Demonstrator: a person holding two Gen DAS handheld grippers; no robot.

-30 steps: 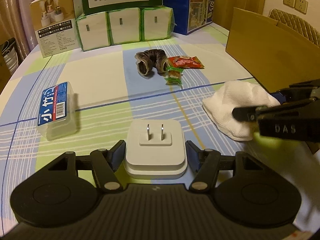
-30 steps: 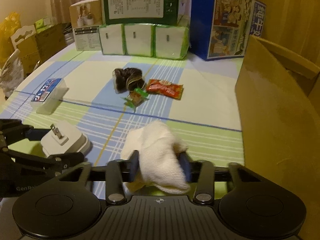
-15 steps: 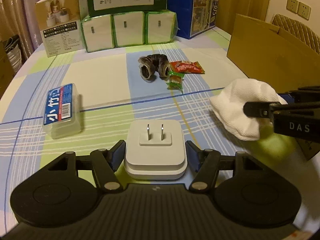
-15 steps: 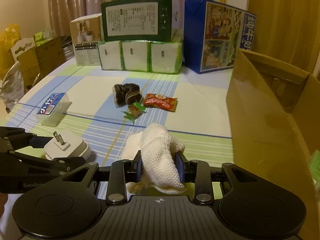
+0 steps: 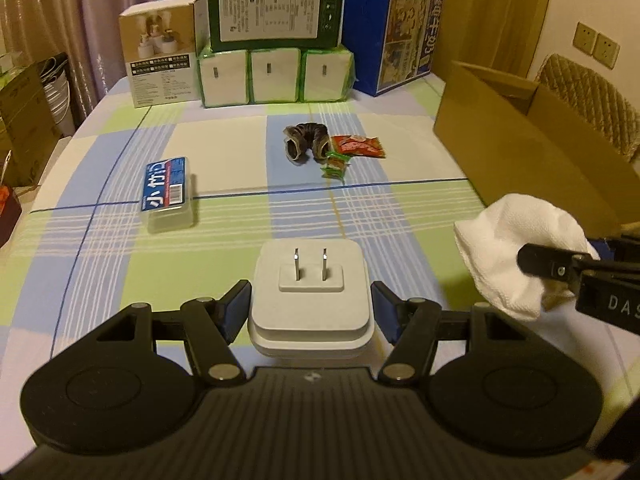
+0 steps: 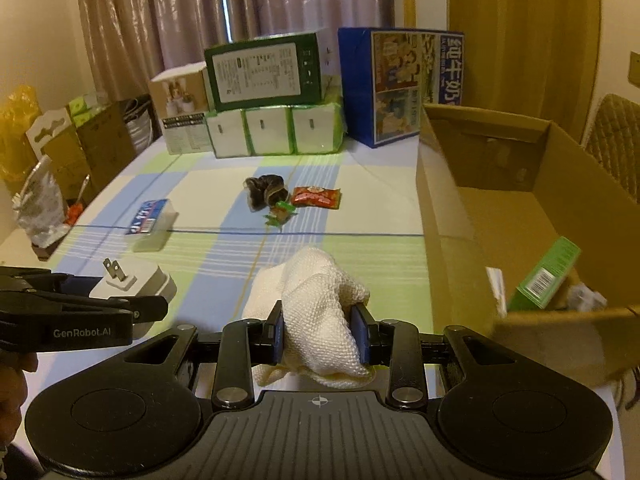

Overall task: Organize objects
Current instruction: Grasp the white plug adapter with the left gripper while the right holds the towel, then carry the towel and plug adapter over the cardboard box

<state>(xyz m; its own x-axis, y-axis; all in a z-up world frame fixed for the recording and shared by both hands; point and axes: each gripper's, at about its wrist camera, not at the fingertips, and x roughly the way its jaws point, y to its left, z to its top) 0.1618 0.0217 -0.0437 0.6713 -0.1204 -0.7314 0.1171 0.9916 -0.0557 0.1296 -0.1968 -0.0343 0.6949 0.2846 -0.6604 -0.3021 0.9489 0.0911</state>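
With both grippers loaded, the risk is in the carry.

Left wrist view: left gripper point(image 5: 311, 306) jaws pinch the white plug adapter point(image 5: 311, 300) by its sides, prongs up, held above the tabletop point(image 5: 224, 128). The cloth point(image 5: 516, 248) hangs at right, beside the cardboard box point(image 5: 520, 152). The adapter's sides look smooth, so it could slip if the grip eases.

Right wrist view: right gripper point(image 6: 320, 338) jaws clamp the bunched cloth point(image 6: 320, 308), box point(image 6: 448, 216) open just to the right, a green carton point(image 6: 548, 276) already inside. The loose cloth tail could snag on the box wall. Hair tie point(image 6: 266, 188), snack packets point(image 6: 316, 197) and plastic case point(image 6: 150, 222) are not yet sorted.
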